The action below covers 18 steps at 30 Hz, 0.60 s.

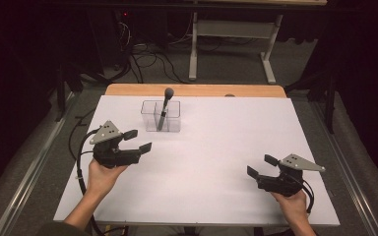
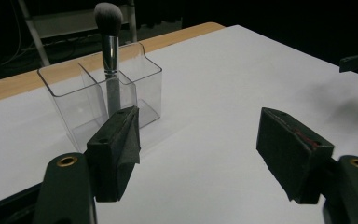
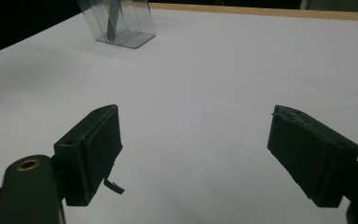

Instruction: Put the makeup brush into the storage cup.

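The makeup brush [image 1: 165,105] stands upright in a clear plastic organizer [image 1: 161,116], bristle head up, handle leaning against the divider between compartments. By the look of it, this is a light, stiff thing: slim metal ferrule, smooth handle, likely a bit slippery between flat pads. The soft head [image 2: 108,16] would crush and give no purchase, so the best hold is on the ferrule [image 2: 110,53] just below it, clear above the container's rim. The organizer itself seems thin-walled and light, and may tip or slide if the brush drags on the way out.

The left gripper [image 1: 138,140] hovers with jaws spread wide, nothing between them. The brush sits just ahead of it and slightly to the side of its left jaw, near but apart. In the left gripper view the handle rises behind that jaw's pad [image 2: 116,149].

The right gripper [image 1: 261,166] is also spread and empty, well apart from the organizer, which lies far ahead and to its left.
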Available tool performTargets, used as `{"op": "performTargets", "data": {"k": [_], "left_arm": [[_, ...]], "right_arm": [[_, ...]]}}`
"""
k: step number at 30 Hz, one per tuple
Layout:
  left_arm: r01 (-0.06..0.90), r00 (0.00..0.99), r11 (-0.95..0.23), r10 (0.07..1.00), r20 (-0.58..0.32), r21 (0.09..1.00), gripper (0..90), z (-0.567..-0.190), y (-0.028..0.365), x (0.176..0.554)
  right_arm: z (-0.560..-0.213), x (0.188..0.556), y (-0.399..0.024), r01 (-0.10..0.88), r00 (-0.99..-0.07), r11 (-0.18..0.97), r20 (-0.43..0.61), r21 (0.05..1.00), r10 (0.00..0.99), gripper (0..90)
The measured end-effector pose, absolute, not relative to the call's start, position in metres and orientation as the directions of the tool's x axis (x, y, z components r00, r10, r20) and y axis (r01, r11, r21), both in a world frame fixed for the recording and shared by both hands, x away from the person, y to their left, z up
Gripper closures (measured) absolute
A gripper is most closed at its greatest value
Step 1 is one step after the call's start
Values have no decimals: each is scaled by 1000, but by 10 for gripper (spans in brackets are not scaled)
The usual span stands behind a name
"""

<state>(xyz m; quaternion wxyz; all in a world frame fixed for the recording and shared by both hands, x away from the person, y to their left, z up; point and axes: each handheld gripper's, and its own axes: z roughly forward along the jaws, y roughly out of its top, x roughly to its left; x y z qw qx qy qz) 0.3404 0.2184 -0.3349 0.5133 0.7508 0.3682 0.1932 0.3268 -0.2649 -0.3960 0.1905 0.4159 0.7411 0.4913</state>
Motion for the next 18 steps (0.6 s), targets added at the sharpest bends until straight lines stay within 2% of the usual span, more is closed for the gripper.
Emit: {"op": "performTargets", "data": {"k": [18], "left_arm": [[373,625,-163,772,-117,913,305,-349,222,338]], "right_arm": [[-396,327,-265,429,-580,173,123,887,805,187]]}}
